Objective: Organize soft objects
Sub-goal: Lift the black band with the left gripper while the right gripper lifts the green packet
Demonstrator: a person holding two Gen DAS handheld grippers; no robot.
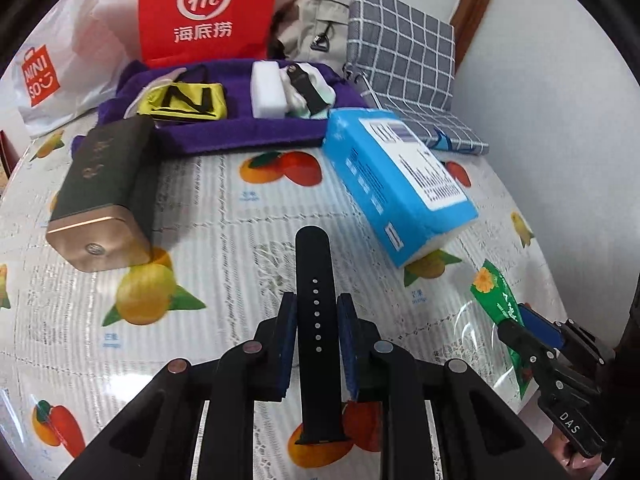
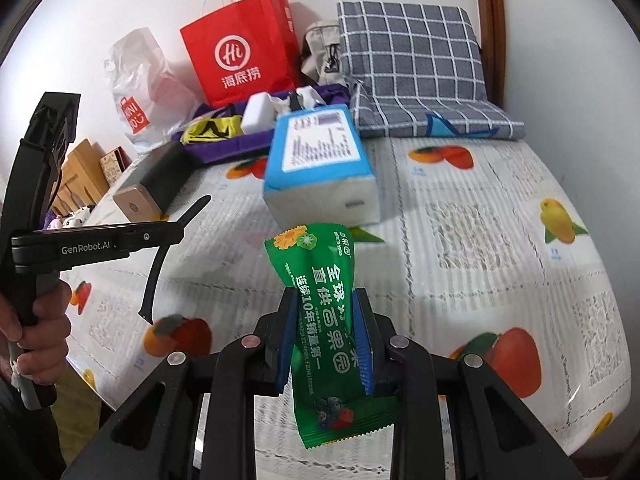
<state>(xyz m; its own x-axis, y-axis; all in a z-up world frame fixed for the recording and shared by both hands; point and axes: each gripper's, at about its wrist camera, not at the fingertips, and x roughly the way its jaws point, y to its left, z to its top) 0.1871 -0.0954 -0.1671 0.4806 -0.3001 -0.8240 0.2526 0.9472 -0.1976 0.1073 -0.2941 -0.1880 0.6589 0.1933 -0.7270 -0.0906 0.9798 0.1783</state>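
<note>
In the left wrist view my left gripper (image 1: 316, 320) is shut on a black watch strap (image 1: 314, 276) that stands upright between the blue pads, above the fruit-print tablecloth. The right wrist view shows that gripper (image 2: 176, 232) side-on, with the strap (image 2: 158, 264) curving down from it. My right gripper (image 2: 326, 320) is shut on a green snack packet (image 2: 320, 268), held clear of the table; it also shows low on the right (image 1: 532, 328) with the packet (image 1: 494, 296). A purple felt tray (image 1: 248, 134) at the back holds a yellow-and-black pouch (image 1: 184, 102), a white sponge (image 1: 268, 88) and another black strap (image 1: 306, 88).
A blue tissue pack (image 1: 396, 184) lies in front of the tray, and a dark box with a gold end (image 1: 104, 196) on the left. Behind stand a red paper bag (image 1: 204, 12), a white plastic bag (image 1: 52, 72), a beige bag (image 1: 316, 24) and a grey checked cushion (image 1: 404, 48). A hand (image 2: 40, 320) grips the left tool.
</note>
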